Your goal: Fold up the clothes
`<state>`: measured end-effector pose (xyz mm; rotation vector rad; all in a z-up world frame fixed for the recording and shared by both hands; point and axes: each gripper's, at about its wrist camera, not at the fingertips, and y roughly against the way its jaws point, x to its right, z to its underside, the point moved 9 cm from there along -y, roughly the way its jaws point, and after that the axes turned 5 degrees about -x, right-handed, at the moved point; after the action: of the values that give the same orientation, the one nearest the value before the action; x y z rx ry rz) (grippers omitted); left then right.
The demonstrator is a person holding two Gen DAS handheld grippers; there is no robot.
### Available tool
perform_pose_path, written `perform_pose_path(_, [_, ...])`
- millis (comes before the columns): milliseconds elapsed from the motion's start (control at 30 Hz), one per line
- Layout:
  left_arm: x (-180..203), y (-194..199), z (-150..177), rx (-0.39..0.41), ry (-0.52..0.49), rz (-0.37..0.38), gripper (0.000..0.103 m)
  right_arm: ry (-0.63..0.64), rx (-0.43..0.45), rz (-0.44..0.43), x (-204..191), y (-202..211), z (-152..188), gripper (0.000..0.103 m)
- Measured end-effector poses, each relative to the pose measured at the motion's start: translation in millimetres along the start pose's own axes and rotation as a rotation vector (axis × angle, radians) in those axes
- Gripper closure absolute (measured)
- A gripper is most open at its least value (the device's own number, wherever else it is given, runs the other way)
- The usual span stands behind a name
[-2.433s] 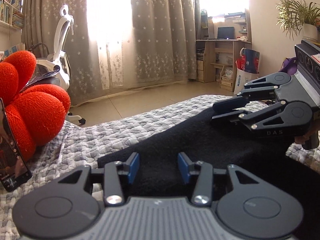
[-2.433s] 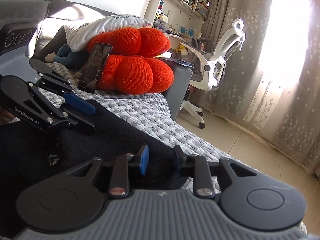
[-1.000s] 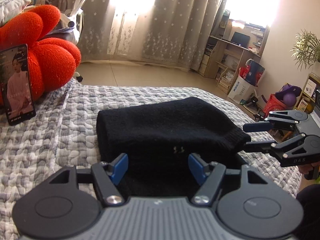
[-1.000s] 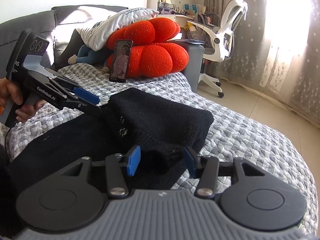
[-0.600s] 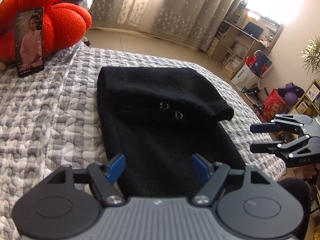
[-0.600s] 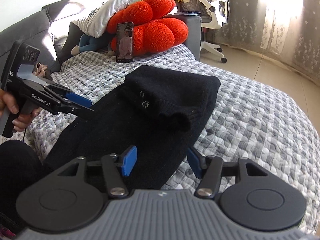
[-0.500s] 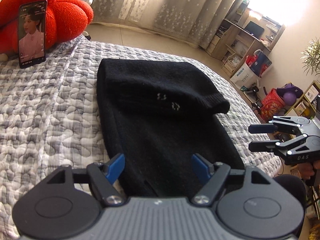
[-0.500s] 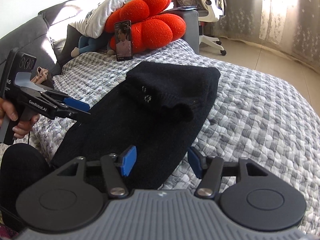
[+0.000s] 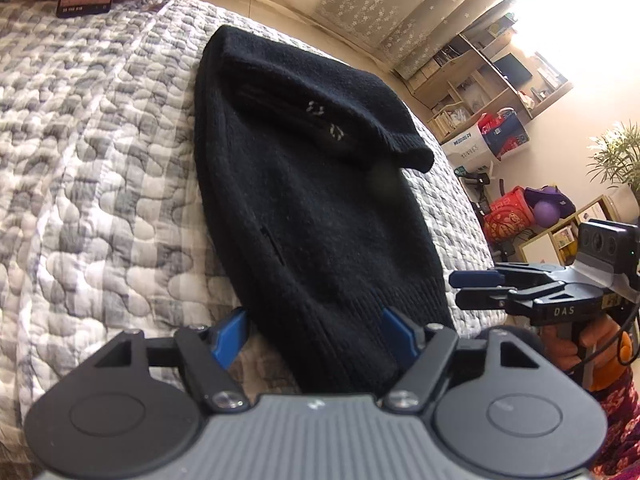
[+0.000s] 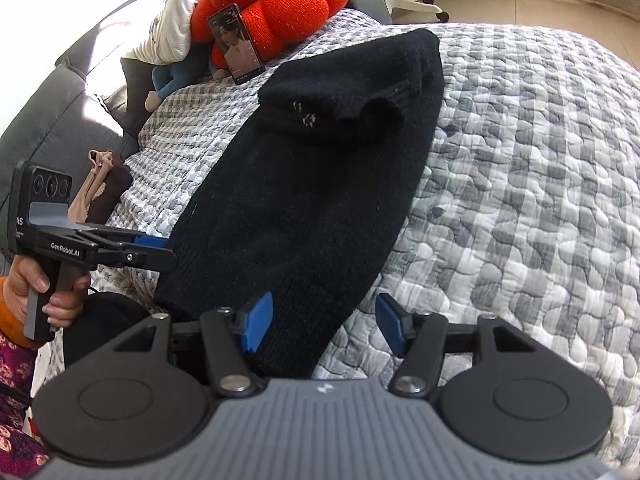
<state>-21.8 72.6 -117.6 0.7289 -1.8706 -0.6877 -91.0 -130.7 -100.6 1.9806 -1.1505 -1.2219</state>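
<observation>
A black knit garment (image 9: 312, 200) lies lengthwise on the grey quilted bed, its far end folded back over itself into a thick flap (image 9: 320, 112). It also shows in the right wrist view (image 10: 304, 184). My left gripper (image 9: 316, 330) is open and empty, low over the near hem at the garment's left corner. My right gripper (image 10: 322, 322) is open and empty over the hem's right corner. Each gripper shows in the other's view, the right one (image 9: 476, 288) and the left one (image 10: 156, 250), both off the cloth.
A grey quilted bedspread (image 10: 520, 160) covers the bed. A red knotted cushion (image 10: 280, 4) with a phone (image 10: 236, 44) propped on it, a white pillow and a grey sofa back lie at the far end. Shelves, bags and a plant (image 9: 616, 156) stand beyond the bed's edge.
Both grippers let go of the folded-over end, opened wide and drew back toward me to the near hem. The garment lies still with its far end folded over.
</observation>
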Motion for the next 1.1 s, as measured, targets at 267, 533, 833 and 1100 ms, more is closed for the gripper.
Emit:
perform_pose_path(267, [0.1,-10.7,10.0,-0.029,0.084,0.068,0.039,-0.102,-0.047,-0.108,1.0,-2.2,16.8,0.042])
perform_pose_path(533, [-1.2,-23.5,9.5,-0.085,0.092,0.091,0.039,-0.221,-0.088,-0.232,0.3,-13.0,22.8,0.042])
perform_pose_path(833, [-0.5,-30.8,15.1,-0.125,0.074,0.103,0.075,-0.191,-0.088,-0.223,-5.6,-14.2,19.3,0.068])
perform_pose_path(1100, [3.2,-16.5,8.1,-0.049,0.08,0.192,0.082,-0.192,-0.004,-0.31,-13.1,6.9,6.3,0.073])
